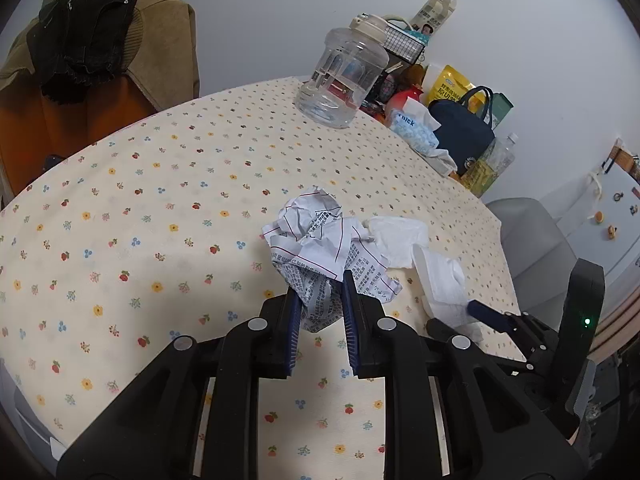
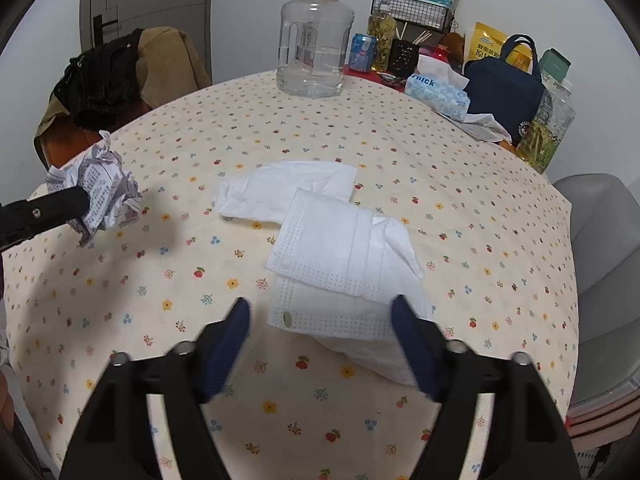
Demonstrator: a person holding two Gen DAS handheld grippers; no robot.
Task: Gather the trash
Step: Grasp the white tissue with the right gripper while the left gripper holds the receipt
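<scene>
Trash on my worktop [image 2: 500, 208] takes three forms. First, a crumpled ball of printed paper [image 1: 320, 256], creased and angular, with dense black type and thin red rules; my left gripper [image 1: 318, 304] pinches its lower end between narrow jaws, the ribbed blue pads [image 1: 350, 320] pressing on both sides. In the right wrist view the same ball [image 2: 100, 188] sits at the far left, raised off the cloth. Second, a soft white tissue [image 2: 280, 188], loosely folded and wrinkled, lying flat near the worktop's centre. Third, a white face mask [image 2: 340, 256], rectangular, pleated, with rows of embossed dots along its edges; one corner overlaps the tissue.

My right gripper [image 2: 320, 320] stands at the mask's near edge, jaws half apart, one dark blue finger [image 2: 408, 332] at its right border and the other clear of it on the left; I see no pad pressing on the fabric.

A cream cloth printed with small flowers and fruit covers the worktop. At the far side stand a clear ridged plastic water jug [image 2: 314, 40], a blue tissue pack [image 2: 438, 92] and a navy bag [image 2: 506, 84].
</scene>
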